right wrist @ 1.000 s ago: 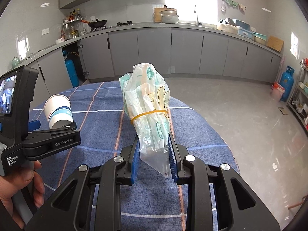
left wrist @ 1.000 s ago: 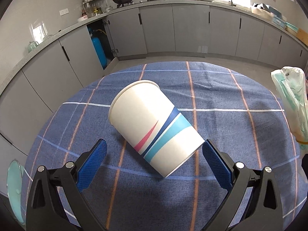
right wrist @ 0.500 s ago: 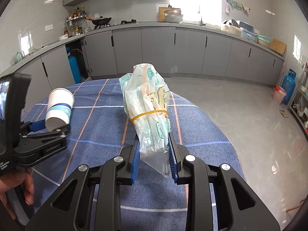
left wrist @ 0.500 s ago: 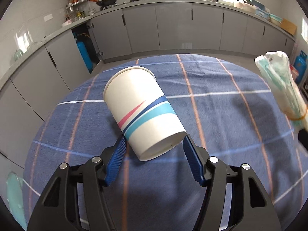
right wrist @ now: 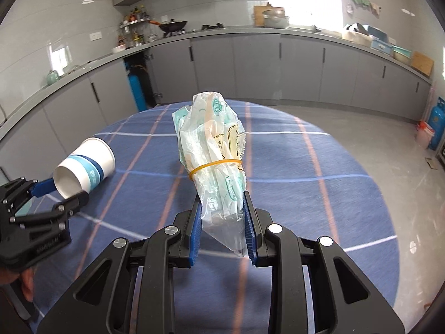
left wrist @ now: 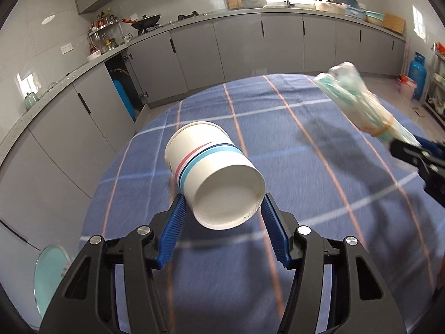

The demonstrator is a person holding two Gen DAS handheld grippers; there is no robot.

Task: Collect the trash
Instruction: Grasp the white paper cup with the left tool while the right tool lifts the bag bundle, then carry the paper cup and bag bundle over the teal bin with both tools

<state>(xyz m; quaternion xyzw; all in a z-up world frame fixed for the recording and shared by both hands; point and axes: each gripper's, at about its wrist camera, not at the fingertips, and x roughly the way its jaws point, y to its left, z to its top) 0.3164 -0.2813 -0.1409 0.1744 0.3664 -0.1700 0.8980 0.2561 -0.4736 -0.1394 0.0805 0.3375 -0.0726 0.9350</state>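
My left gripper (left wrist: 222, 208) is shut on a white paper cup (left wrist: 214, 175) with blue, cyan and pink stripes. It holds the cup by its base end, above the blue checked tablecloth (left wrist: 306, 167), with the cup's bottom facing the camera. The cup also shows in the right wrist view (right wrist: 84, 168), held by the left gripper (right wrist: 62, 192). My right gripper (right wrist: 221, 206) is shut on a crumpled plastic bag (right wrist: 214, 150) bound with a yellow rubber band, held upright above the table. The bag also shows in the left wrist view (left wrist: 358, 105).
The round table (right wrist: 347, 208) stands in a kitchen with grey cabinets (left wrist: 236, 50) along the back and left. A blue gas cylinder (right wrist: 436, 130) stands on the floor at the right. A pale green stool seat (left wrist: 50, 272) is at the table's lower left.
My left gripper closed on the cup and lifted it off the cloth, tipping its base toward the camera. The right gripper kept the bag and both views swung.
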